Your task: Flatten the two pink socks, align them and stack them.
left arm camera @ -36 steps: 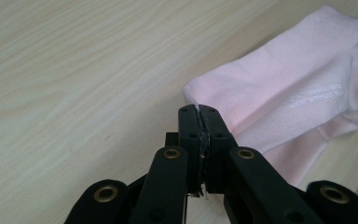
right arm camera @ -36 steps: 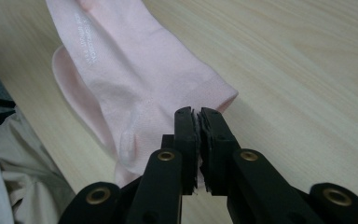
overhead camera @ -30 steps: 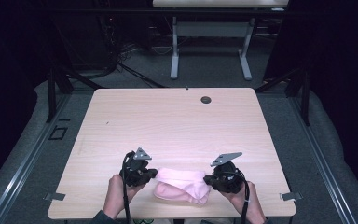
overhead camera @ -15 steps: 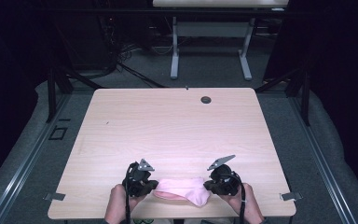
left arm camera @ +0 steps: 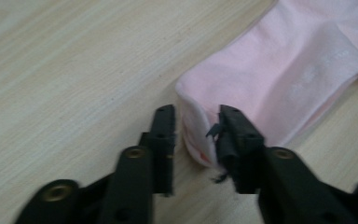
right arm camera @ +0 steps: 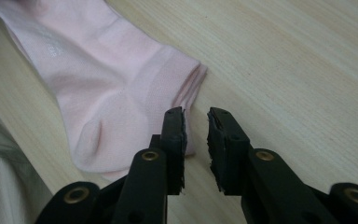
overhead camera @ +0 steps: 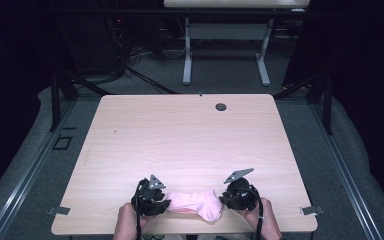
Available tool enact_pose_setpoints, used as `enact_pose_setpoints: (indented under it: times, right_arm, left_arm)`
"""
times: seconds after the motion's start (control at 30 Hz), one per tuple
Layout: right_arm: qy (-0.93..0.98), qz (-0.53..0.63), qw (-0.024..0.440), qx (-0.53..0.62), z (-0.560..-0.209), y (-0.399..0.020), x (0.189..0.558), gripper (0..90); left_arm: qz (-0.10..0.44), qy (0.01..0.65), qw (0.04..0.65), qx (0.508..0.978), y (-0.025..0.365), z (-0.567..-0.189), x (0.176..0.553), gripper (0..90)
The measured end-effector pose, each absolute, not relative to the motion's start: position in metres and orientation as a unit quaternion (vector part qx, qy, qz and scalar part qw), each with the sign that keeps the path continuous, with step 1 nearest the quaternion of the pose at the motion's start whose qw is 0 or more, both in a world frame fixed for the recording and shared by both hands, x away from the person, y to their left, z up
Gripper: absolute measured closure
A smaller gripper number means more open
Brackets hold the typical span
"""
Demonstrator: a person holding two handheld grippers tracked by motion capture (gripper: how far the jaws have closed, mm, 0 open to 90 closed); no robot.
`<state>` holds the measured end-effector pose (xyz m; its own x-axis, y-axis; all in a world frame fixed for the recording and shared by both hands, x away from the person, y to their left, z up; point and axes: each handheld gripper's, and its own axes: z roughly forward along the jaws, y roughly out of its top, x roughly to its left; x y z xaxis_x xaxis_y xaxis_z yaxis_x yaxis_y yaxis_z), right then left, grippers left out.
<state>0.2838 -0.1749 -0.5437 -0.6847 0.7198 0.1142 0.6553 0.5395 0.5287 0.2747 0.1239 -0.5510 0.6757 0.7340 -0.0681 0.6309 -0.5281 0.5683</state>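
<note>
With the pink sock (overhead camera: 197, 204) lying flat at the near table (overhead camera: 190, 135) edge, the left gripper (left arm camera: 196, 135) part-open around its toe and the right gripper (right arm camera: 196, 140) parted, empty beside the cuff, seat each edge fully between the jaws before closing.

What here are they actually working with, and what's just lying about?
In use:
- pink sock, flat near the table's front edge
- left gripper, jaws apart around the sock's toe end
- right gripper, jaws apart beside the sock's cuff, not on it

Just there:
- wooden table
- small dark round thing near the table's far edge
- another table's legs on the floor behind
</note>
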Motion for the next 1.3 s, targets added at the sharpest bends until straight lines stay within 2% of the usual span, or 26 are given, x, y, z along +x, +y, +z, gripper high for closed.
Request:
enact_pose_setpoints:
  times: [0.07,0.1,0.13,0.17,0.23,0.33,0.37,0.4,0.43,0.63,0.8,1.07,1.3]
  right_arm:
    - [0.873,0.282,0.062,0.394,-0.542,-0.176,0.283,70.1]
    - [0.867,0.292,0.07,0.397,-0.539,-0.18,0.282,63.0]
    - [0.867,0.292,0.07,0.397,-0.539,-0.18,0.282,63.0]
    - [0.863,0.301,0.077,0.399,-0.535,-0.183,0.28,51.5]
    - [0.862,0.307,0.079,0.396,-0.532,-0.189,0.279,39.6]
    - [0.858,0.312,0.093,0.397,-0.529,-0.196,0.279,26.1]
    - [0.858,0.312,0.093,0.397,-0.529,-0.196,0.279,26.1]
    - [0.853,0.318,0.109,0.399,-0.528,-0.201,0.278,17.8]
    - [0.85,0.321,0.113,0.402,-0.527,-0.203,0.277,15.0]
    - [0.833,0.329,0.143,0.421,-0.528,-0.217,0.274,6.7]
    - [0.814,0.329,0.161,0.451,-0.533,-0.238,0.273,0.0]
    - [0.793,0.318,0.175,0.489,-0.551,-0.27,0.276,0.0]
    - [0.779,0.309,0.188,0.513,-0.574,-0.291,0.281,0.0]
  left_arm:
    - [0.103,0.398,0.293,0.863,0.126,-0.547,0.274,40.3]
    - [0.112,0.399,0.303,0.858,0.129,-0.544,0.272,34.6]
    - [0.112,0.399,0.303,0.858,0.129,-0.544,0.272,30.3]
    - [0.121,0.398,0.308,0.855,0.134,-0.539,0.271,25.5]
    - [0.137,0.4,0.312,0.851,0.139,-0.534,0.27,20.4]
    - [0.147,0.408,0.32,0.842,0.15,-0.528,0.271,14.9]
    - [0.147,0.408,0.32,0.842,0.15,-0.528,0.271,14.0]
    - [0.158,0.417,0.324,0.834,0.158,-0.525,0.27,12.0]
    - [0.161,0.418,0.323,0.834,0.161,-0.524,0.271,10.7]
    - [0.177,0.441,0.309,0.824,0.182,-0.526,0.271,0.9]
    - [0.191,0.47,0.302,0.807,0.207,-0.534,0.271,0.2]
    - [0.2,0.502,0.292,0.789,0.232,-0.559,0.276,0.2]
    - [0.207,0.515,0.279,0.784,0.24,-0.584,0.283,0.0]
